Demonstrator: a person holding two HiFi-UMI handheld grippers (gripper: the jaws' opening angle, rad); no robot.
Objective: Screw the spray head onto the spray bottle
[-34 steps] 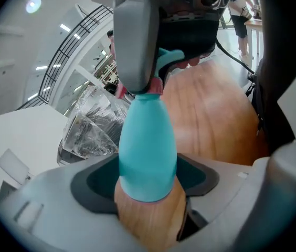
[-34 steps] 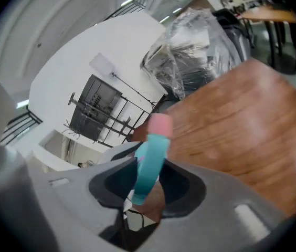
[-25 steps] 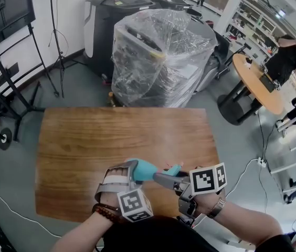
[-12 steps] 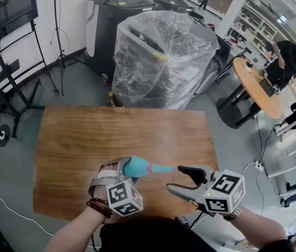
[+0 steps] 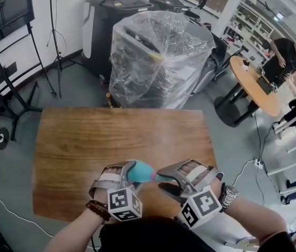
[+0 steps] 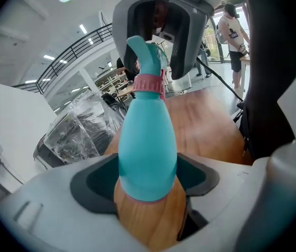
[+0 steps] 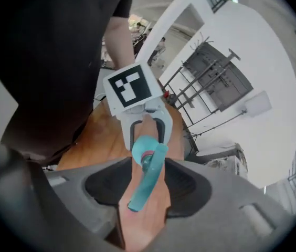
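Spray bottle, teal, is off the tabletop and lies roughly level above its near edge, in front of the person's body. Left gripper has its fingers closed on the bottle's fat lower body, the base toward that gripper's camera and the neck pointing away toward the right gripper. Spray head, also teal, sits on the bottle's neck with a pink collar at the join; whether it is threaded fully home cannot be told.

Right gripper faces the left one head-on. Its fingers stand part-way apart on either side of the spray head, which lies slantwise between them in the right gripper view. Strips of wooden tabletop show beside the head, so no firm clamp is visible. In the left gripper view the same fingers flank the head from beyond.

Marker cube on the left gripper points back at the person; the right gripper's cube sits just beside it, apart. Bead bracelet is on the left wrist, a watch on the right.

Beyond the tabletop stands a plastic-wrapped stack, with dark bins behind it. Round table is off to the right, with a person in black beside it.
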